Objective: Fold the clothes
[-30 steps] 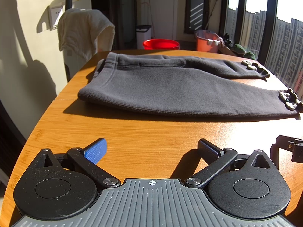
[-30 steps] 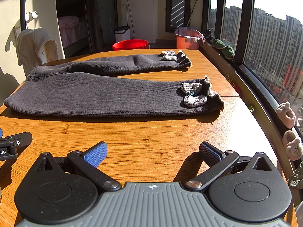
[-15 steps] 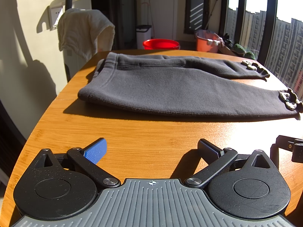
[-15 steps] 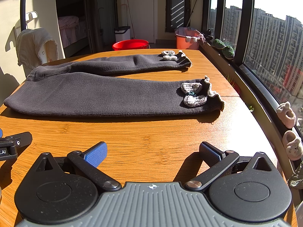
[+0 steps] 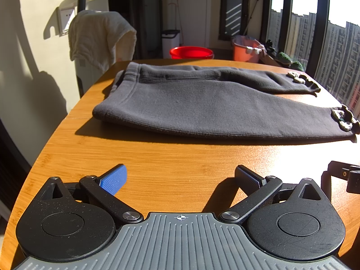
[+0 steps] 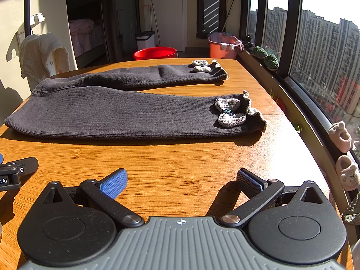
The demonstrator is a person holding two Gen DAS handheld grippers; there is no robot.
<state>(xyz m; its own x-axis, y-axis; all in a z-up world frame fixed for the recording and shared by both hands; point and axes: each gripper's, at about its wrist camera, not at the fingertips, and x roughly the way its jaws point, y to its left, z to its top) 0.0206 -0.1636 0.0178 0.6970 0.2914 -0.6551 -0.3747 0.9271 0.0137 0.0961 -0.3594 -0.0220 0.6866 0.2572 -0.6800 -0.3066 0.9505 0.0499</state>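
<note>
Dark grey knit trousers lie flat across the wooden table, waistband to the left, both legs reaching right. Each cuff carries a pale knitted bow and a ruffled hem. My left gripper rests open near the table's front edge, short of the waist end, with nothing between its fingers. My right gripper is open too, in front of the near leg's cuff end. Both are well apart from the cloth.
A cream towel hangs over a stand at the back left. Beyond the table stand a red basin and an orange tub. A window ledge with small slippers runs along the right.
</note>
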